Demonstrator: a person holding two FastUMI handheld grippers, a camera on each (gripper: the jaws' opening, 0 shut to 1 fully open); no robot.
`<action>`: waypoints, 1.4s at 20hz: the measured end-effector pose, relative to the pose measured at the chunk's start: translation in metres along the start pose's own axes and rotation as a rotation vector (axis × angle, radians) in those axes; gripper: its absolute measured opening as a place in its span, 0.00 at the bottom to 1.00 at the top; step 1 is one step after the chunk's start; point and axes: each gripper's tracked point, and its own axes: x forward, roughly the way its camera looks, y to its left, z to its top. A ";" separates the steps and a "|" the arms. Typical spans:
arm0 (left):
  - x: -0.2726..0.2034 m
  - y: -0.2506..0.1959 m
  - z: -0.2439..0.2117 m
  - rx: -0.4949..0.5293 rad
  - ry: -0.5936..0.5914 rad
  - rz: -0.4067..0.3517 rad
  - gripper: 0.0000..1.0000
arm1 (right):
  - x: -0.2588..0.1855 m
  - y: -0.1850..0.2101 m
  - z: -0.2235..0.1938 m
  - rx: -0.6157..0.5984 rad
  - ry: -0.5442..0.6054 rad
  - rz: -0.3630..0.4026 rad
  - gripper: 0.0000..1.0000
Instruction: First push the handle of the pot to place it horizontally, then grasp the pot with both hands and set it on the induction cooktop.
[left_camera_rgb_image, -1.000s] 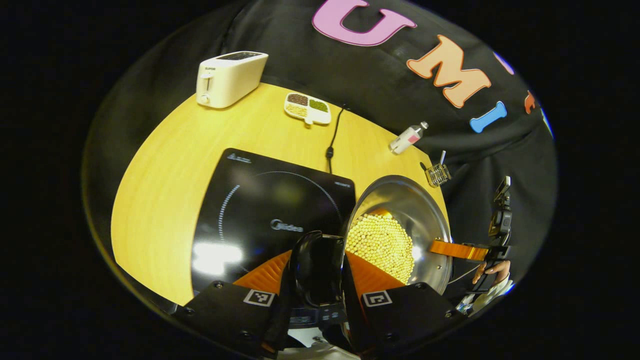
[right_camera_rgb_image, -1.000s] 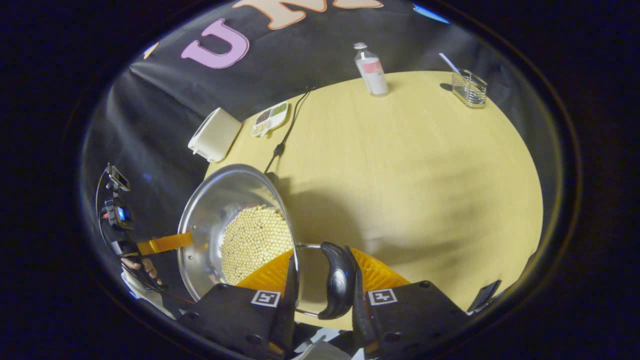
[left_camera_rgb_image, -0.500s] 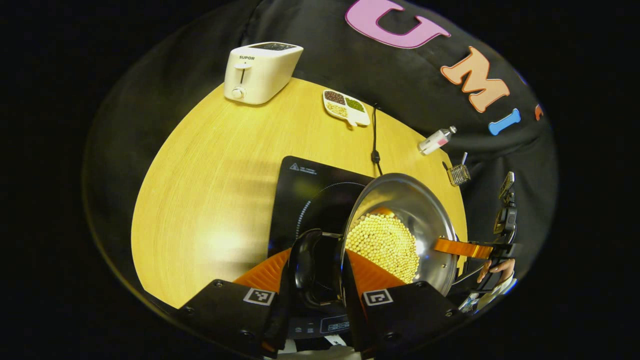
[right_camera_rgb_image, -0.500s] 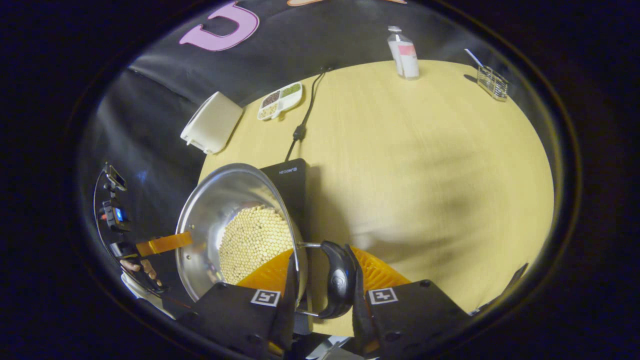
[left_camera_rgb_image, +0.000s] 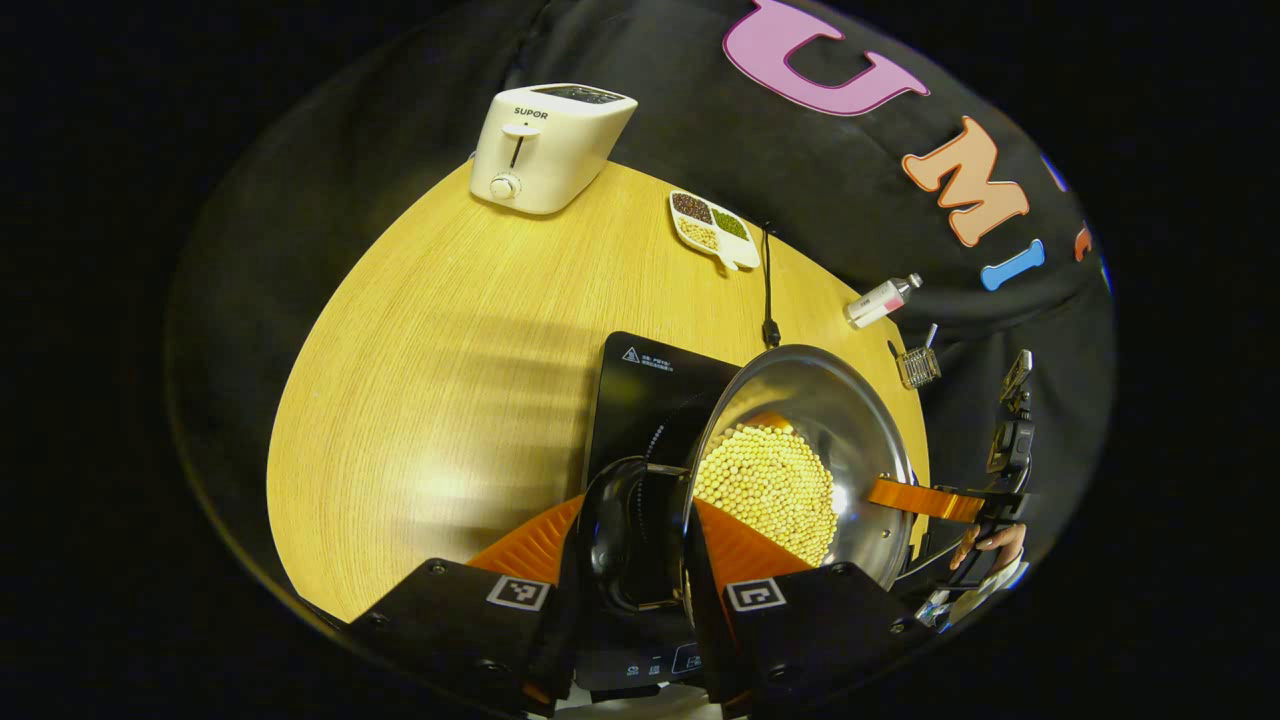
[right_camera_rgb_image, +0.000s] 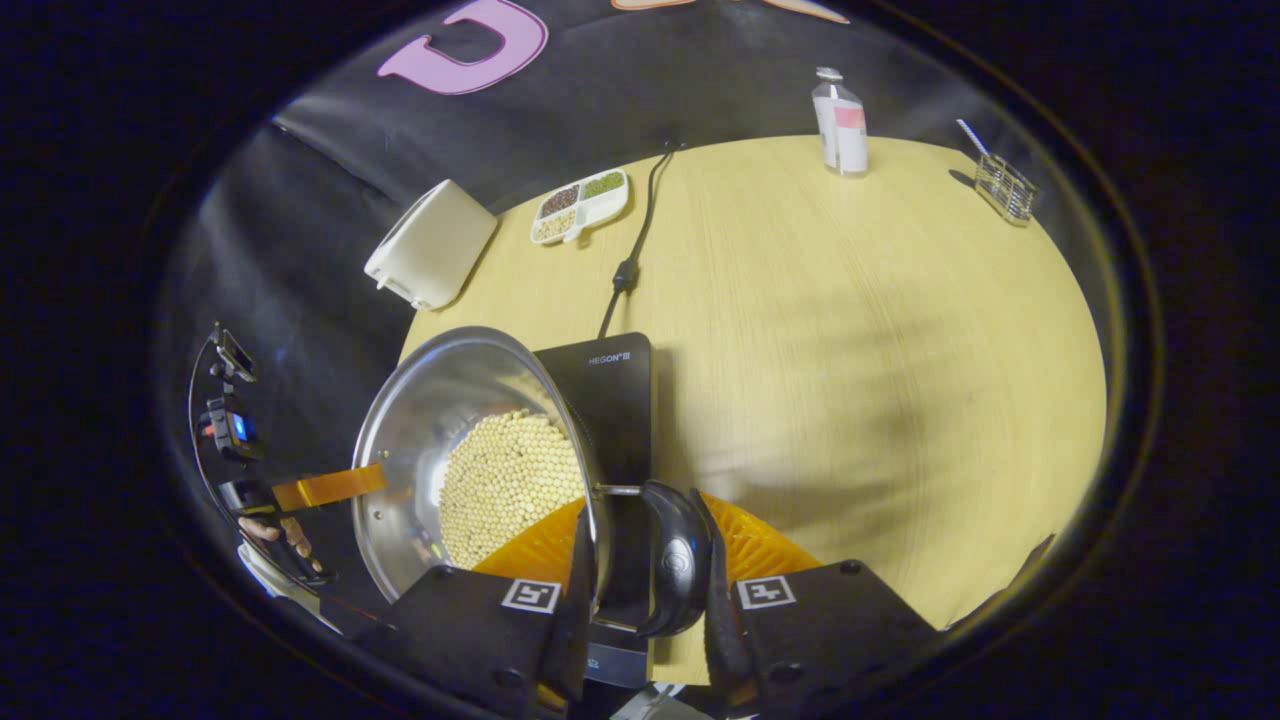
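The pot (left_camera_rgb_image: 800, 450) hangs between our two grippers, each closed on one of its black side handles: the left gripper (left_camera_rgb_image: 630, 590) clamps the left handle (left_camera_rgb_image: 625, 535), the right gripper (right_camera_rgb_image: 640, 600) the right handle (right_camera_rgb_image: 680, 560). It is full of pale beads (right_camera_rgb_image: 510, 480) and sits partly over the cooktop (left_camera_rgb_image: 650, 390), whose near control edge shows just under our fingers. Over the last second we have carried the pot sideways across the table (left_camera_rgb_image: 450, 350), so more of the cooktop now lies beneath it; we judge the handle step done and the set-down close. Whether the base touches the glass, we cannot tell. Beyond, the cord (right_camera_rgb_image: 630, 260) runs off the cooktop's back edge, near the bean tray (left_camera_rgb_image: 715, 225). The toaster (left_camera_rgb_image: 545, 145), bottle (right_camera_rgb_image: 840, 125) and wire holder (right_camera_rgb_image: 1005, 185) stand well apart at the far rim, leaving open wood around us.
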 end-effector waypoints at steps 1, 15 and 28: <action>-0.001 0.000 -0.002 -0.006 0.002 -0.005 0.53 | 0.000 -0.001 -0.003 0.001 0.007 -0.001 0.43; 0.031 0.018 -0.055 0.001 0.095 0.073 0.99 | 0.012 -0.007 -0.028 0.082 0.051 0.056 0.94; -0.001 0.015 0.021 0.189 -0.148 0.180 0.98 | -0.035 -0.010 0.007 0.164 -0.119 0.106 0.94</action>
